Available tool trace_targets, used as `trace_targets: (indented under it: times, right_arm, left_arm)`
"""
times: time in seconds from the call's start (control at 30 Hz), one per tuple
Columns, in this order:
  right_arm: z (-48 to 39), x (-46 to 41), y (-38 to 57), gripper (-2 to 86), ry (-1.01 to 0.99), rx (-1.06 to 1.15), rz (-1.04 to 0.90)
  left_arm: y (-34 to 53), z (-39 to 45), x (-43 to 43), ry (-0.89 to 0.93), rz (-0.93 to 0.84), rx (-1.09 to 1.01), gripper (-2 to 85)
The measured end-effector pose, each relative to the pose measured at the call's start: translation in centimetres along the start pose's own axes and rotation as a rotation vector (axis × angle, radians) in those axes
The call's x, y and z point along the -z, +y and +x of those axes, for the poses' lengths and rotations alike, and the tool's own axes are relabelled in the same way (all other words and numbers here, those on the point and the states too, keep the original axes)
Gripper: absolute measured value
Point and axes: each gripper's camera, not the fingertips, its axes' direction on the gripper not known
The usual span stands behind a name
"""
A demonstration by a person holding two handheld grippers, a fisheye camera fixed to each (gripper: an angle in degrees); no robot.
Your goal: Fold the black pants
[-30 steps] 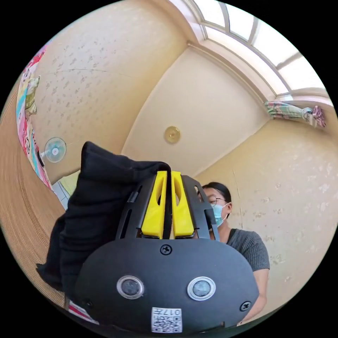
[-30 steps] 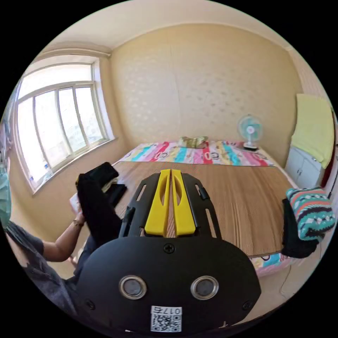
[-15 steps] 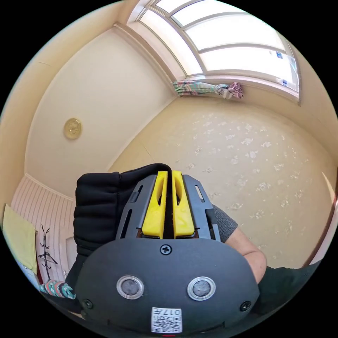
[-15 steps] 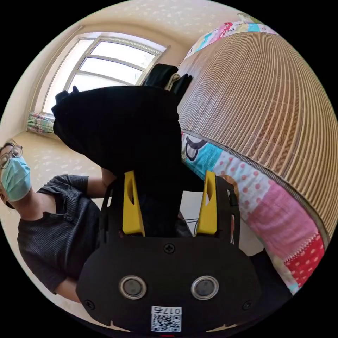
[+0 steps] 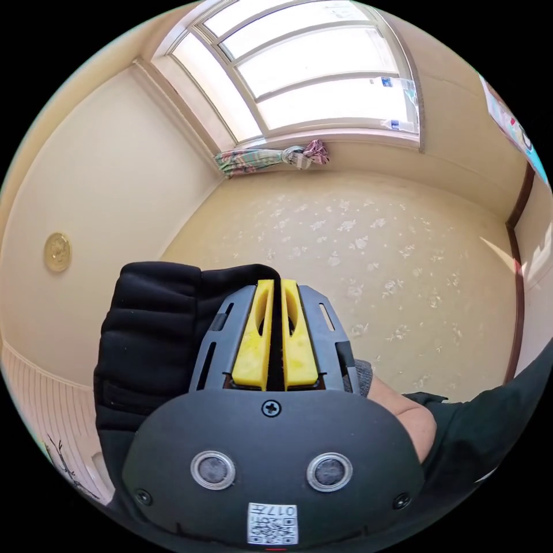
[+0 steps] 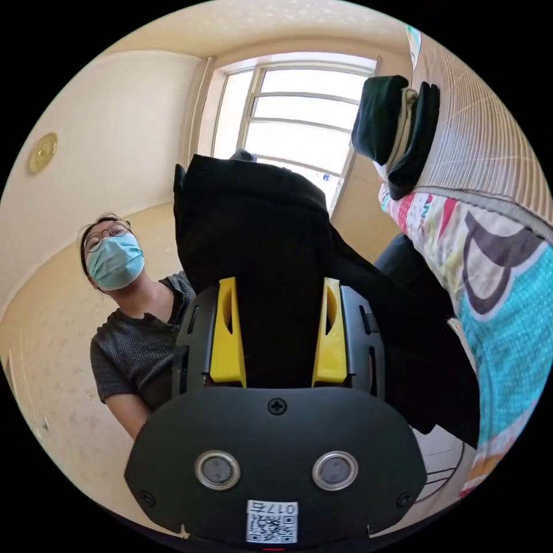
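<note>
In the left gripper view, the left tongs (image 5: 275, 288) were seen with the two yellow jaws drawn almost together, a thin fold of the black pants (image 5: 152, 328) pinched between them, and the bunched cloth was draped to one side of the jaws. Behind it, a window (image 5: 311, 80), a tied curtain (image 5: 271, 156) and a patterned wall (image 5: 374, 253) were shown, and a person's arm (image 5: 406, 415) was seen beside the tongs. In the right gripper view, the right tongs (image 6: 277, 288) were held partly spread, and a broad hanging stretch of the black pants (image 6: 259, 230) was lodged between the jaws; whether both jaws pressed on it could not be told. A masked person (image 6: 132, 322) was seen beside them, and folded dark clothes (image 6: 397, 132) were stacked on the bed (image 6: 507, 288).
</note>
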Motion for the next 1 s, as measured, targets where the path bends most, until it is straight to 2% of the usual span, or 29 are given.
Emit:
trace_targets:
  times: [0.07,0.2,0.3,0.33,0.4,0.47,0.5,0.67,0.73,0.83,0.93,1.0]
  right_arm:
    - [-2.3,-1.8,0.0,14.7,-0.051,0.032,-0.09]
    - [-7.8,-1.6,2.0,5.9,-0.081,0.178,-0.074]
    - [-13.4,3.1,5.3,3.7,0.037,0.273,0.102]
    - [-15.8,5.9,7.2,3.2,0.068,0.298,0.225]
    - [-20.2,9.5,10.1,2.7,0.121,0.384,0.363]
    - [-27.3,11.3,12.7,2.3,0.347,0.483,0.409]
    - [-29.1,11.4,13.2,2.2,0.391,0.512,0.413]
    - [-40.2,11.1,14.3,1.9,0.484,0.779,0.386]
    - [-42.5,11.5,12.5,2.1,0.565,0.788,0.402]
    - [-46.6,13.8,5.8,2.6,0.781,0.742,0.453]
    - [-51.4,16.0,-4.2,3.6,1.107,0.69,0.561]
    - [-53.2,17.3,-10.3,4.3,1.37,0.639,0.709]
  left_arm:
    - [1.2,-0.4,-0.5,0.019,0.017,0.018,-0.3]
    - [2.8,-1.2,-1.6,-0.01,0.014,0.077,-0.4]
    - [2.6,-1.5,-2.8,0.019,-0.013,0.112,-0.5]
    - [2.6,-1.5,-3.2,0.01,-0.035,0.125,-0.5]
    - [2.5,-0.3,-5.0,-0.162,-0.174,0.19,-0.5]
    - [3.1,0.5,-5.7,-0.355,-0.267,0.25,-0.4]
    - [3.7,0.9,-5.8,-0.435,-0.298,0.281,-0.4]
    - [4.9,-0.2,-3.5,-0.587,-0.238,0.276,-0.3]
    - [4.2,-3.3,-1.4,-0.655,-0.222,0.329,-0.2]
    - [0.3,-11.2,2.4,-0.89,-0.244,0.436,0.0]
    - [-6.5,-22.4,9.1,-1.224,-0.299,0.508,1.1]
    - [-11.9,-30.8,16.2,-1.552,-0.287,0.525,3.4]
